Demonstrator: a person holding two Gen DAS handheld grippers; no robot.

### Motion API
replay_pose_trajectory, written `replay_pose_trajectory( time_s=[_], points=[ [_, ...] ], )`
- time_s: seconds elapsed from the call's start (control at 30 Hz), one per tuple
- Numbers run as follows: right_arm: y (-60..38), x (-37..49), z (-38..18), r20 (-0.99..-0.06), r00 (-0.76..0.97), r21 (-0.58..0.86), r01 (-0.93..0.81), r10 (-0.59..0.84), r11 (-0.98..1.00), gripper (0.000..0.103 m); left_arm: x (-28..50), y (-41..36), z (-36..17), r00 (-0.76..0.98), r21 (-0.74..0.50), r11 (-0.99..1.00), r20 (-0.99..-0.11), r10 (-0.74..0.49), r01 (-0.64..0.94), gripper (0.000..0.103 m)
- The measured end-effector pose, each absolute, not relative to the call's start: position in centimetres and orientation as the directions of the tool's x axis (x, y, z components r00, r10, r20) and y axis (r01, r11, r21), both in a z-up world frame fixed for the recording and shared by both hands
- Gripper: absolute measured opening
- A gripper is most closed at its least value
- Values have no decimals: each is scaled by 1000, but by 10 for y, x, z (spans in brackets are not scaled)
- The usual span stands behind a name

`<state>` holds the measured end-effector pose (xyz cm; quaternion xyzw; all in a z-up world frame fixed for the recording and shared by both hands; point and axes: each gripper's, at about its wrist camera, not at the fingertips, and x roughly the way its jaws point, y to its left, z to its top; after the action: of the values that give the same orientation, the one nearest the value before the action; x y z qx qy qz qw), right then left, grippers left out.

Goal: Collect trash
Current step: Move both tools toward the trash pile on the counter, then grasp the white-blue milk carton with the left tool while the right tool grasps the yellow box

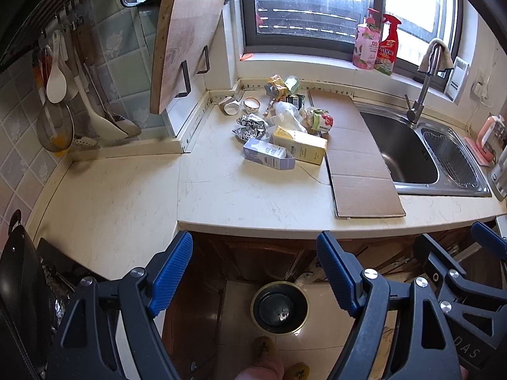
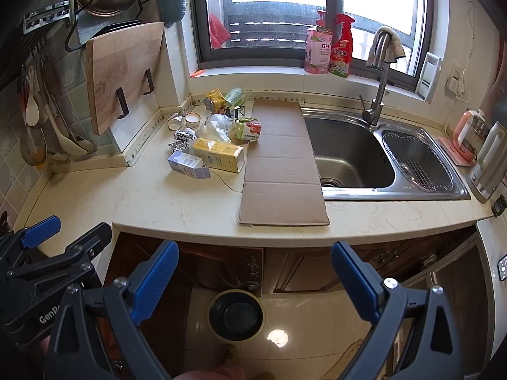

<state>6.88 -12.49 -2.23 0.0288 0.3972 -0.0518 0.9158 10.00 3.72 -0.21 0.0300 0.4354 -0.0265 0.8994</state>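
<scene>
Left gripper (image 1: 255, 272): its blue fingers are spread wide apart; nothing is between them; it hangs in front of the counter edge, above the floor
Right gripper (image 2: 255, 280): its blue fingers are spread wide too; nothing is in them; it is just beside the left one, also in front of the counter
Trash pile (image 1: 282, 120): it sits on the counter (image 1: 237, 196), far back near the window sill; both grippers are well apart from it
Yellow box (image 1: 299, 144): lying on its side at the front of the pile; it touches the cardboard's left edge
Purple box (image 1: 269, 153): lying down just beside the yellow box, open end toward the cardboard
Foil ball (image 1: 250, 126): crumpled, shiny, behind the purple box
Snack bags (image 1: 280, 85): yellow and green ones at the very back of the pile
Cardboard (image 1: 358, 155): a flat brown sheet between the pile and the sink (image 1: 402, 148)
Bin (image 1: 280, 307): round and dark, on the floor under the counter; it shows between the left gripper's fingers
Cutting board (image 1: 182, 47): leaning upright on its stand, to the left of the pile
</scene>
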Motion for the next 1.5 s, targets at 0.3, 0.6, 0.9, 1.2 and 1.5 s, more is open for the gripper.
replay_pose_trajectory(
  time_s=[0.3, 0.6, 0.9, 1.2, 1.5],
  points=[
    [-120, 85, -16, -725, 683, -9, 126, -93, 992, 98, 117, 41, -1, 635, 14, 996, -771, -46, 90, 79],
    [-116, 114, -8, -717, 691, -5, 117, -85, 993, 98, 156, 45, 3, 614, -33, 992, -782, -102, 122, 78],
    [-120, 164, -12, -729, 682, -7, 79, -59, 997, 97, 208, 37, -4, 614, -8, 989, -783, -98, 149, 80],
    [-122, 257, -50, -795, 606, -24, -62, 18, 998, 88, 306, 56, -59, 470, -128, 989, -870, -150, 78, 80],
    [-117, 345, -104, -858, 509, -38, -197, 69, 980, 79, 384, 68, -120, 334, -227, 973, -921, -201, -41, 80]
  ],
)
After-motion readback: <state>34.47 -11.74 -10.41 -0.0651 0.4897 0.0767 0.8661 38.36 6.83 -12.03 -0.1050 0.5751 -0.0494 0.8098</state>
